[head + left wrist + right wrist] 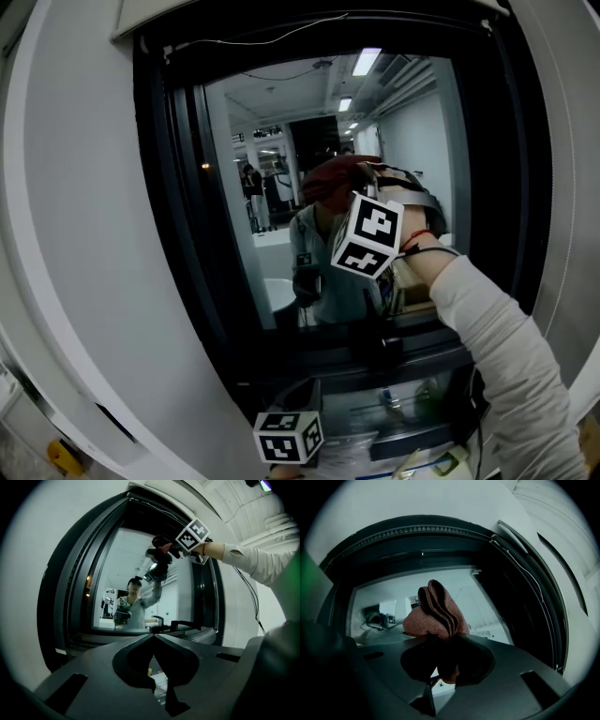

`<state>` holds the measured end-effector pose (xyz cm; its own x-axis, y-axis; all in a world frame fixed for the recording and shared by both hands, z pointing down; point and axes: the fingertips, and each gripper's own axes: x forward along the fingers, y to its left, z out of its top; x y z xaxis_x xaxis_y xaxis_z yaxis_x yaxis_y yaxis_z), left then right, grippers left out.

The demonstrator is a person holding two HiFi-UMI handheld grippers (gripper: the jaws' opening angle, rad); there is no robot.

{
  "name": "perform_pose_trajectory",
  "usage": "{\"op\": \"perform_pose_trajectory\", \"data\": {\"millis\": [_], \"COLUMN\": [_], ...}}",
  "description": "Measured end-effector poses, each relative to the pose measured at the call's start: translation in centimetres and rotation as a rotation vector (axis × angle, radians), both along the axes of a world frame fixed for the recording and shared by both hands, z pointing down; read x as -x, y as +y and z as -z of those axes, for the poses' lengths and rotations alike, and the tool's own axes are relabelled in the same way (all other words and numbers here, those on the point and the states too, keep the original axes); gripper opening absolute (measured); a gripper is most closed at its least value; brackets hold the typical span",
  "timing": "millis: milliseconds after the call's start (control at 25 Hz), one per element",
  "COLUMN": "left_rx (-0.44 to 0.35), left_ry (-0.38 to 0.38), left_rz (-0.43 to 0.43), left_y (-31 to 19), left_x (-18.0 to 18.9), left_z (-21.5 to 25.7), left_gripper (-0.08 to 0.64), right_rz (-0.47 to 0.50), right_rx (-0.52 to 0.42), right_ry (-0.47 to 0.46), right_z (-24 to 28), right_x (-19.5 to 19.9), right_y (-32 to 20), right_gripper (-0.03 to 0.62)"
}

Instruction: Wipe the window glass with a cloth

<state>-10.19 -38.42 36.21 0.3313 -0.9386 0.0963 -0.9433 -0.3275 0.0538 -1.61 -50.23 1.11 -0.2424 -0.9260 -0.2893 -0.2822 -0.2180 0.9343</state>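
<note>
Wiping looks under way. The right gripper is raised to the window glass, jaws clamped on a bunched reddish-brown cloth; a wad sticks out past the jaw tips and a fold hangs down between them. In the left gripper view the cloth sits at the upper part of the pane, toward its right edge, and meets its own reflection there, so it is probably touching the glass, though contact is not certain. In the head view it sits nearer mid-pane, just above the right gripper's marker cube, with the person's light sleeve reaching up from the lower right. The left gripper hangs low below the bottom edge of the dark window frame, well apart from the cloth; its jaw tips are together with nothing between them, so it takes no part. The pane shows only room reflections, with no streaks, wet marks or dirt, so which areas are already wiped cannot be told. Judging by the cloth's place, the lower part and left side of the pane are probably left to do.
</note>
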Motion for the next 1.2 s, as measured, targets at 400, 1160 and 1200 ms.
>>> {"op": "perform_pose_trajectory", "data": {"millis": [400,1160,1200], "left_rx": [0.001,0.032,0.034], "left_ry": [-0.001,-0.006,-0.006], "left_rz": [-0.021,-0.036,-0.037], "left_y": [0.9,1.9,1.9], "left_x": [-0.9,-1.8,-1.9], "left_z": [0.0,-1.5,-1.5], "left_gripper": [0.005,0.005,0.005], "right_rz": [0.002,-0.007,-0.006], "right_rx": [0.146,0.339,0.347], "right_ry": [0.026,0.004,0.003], "right_z": [-11.6,-22.8,-23.2], "right_x": [-1.3,-2.4,-2.4], "right_y": [-0.7,-1.2,-1.3], "right_gripper": [0.057,0.057,0.057]}}
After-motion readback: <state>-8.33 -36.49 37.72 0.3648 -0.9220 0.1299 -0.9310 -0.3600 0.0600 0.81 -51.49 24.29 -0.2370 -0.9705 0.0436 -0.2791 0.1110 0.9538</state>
